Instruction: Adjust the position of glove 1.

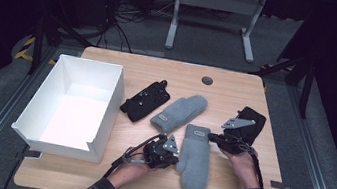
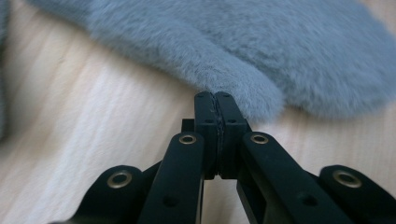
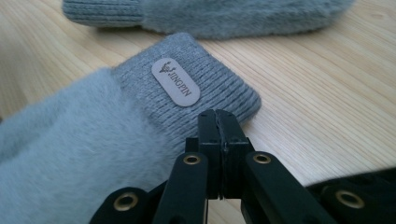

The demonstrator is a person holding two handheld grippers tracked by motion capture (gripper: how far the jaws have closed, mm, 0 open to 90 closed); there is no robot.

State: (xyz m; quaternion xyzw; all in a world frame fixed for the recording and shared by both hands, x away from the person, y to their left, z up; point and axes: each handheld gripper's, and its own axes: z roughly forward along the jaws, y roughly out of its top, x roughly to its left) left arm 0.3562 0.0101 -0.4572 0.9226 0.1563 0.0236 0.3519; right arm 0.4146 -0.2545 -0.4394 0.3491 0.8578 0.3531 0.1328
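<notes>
A grey fluffy mitten (image 1: 194, 161) lies near the table's front edge, with its ribbed cuff (image 3: 205, 88) and brand tag (image 3: 176, 87) pointing away from me. My left gripper (image 1: 175, 157) is shut, and its tips (image 2: 215, 95) rest against the fur of the mitten's thumb (image 2: 238, 86). My right gripper (image 1: 210, 137) is also shut, its tips (image 3: 217, 114) at the edge of the cuff. Both pairs of pads meet with no cloth visible between them. A second grey mitten (image 1: 180, 110) lies just behind the first.
An open white box (image 1: 74, 105) stands on the left of the wooden table (image 1: 142, 186). A black glove (image 1: 145, 100) lies beside the box. Another black glove (image 1: 253, 121) lies at the right, partly under my right hand.
</notes>
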